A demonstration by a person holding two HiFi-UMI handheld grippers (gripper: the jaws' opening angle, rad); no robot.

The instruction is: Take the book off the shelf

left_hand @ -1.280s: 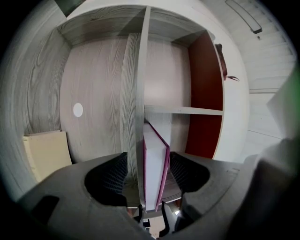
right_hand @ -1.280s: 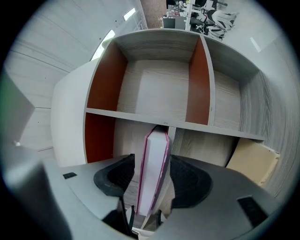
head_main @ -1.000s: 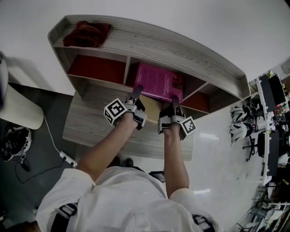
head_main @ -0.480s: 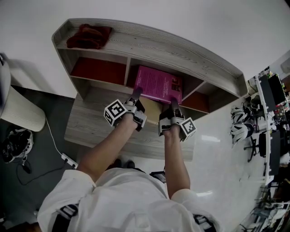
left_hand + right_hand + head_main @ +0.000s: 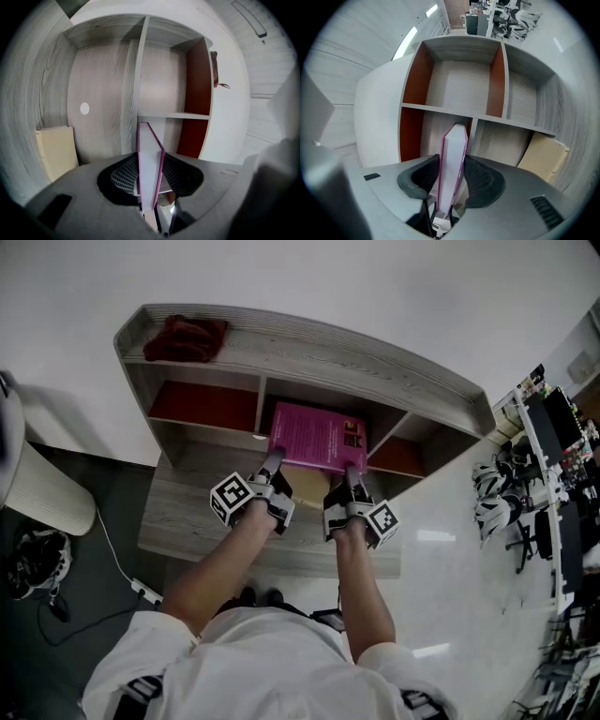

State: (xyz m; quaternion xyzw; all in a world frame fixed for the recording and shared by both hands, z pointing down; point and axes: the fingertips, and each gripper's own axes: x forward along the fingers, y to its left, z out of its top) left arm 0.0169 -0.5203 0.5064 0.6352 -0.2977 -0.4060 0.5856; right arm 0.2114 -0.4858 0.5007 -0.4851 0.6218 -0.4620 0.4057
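L claw (image 5: 273, 458) + R claw (image 5: 349, 471) on book (image 5: 317, 435), near corners behind tips

Nothing legible — the flat magenta book (image 5: 317, 437) bears small dark panels, too tiny to read; the white cubes (image 5: 232, 499) (image 5: 382, 519) show only black square patterns.

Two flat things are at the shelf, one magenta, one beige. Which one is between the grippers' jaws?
The magenta book: the left gripper and right gripper have just been closing on its near edge. The beige panel is in no jaws.
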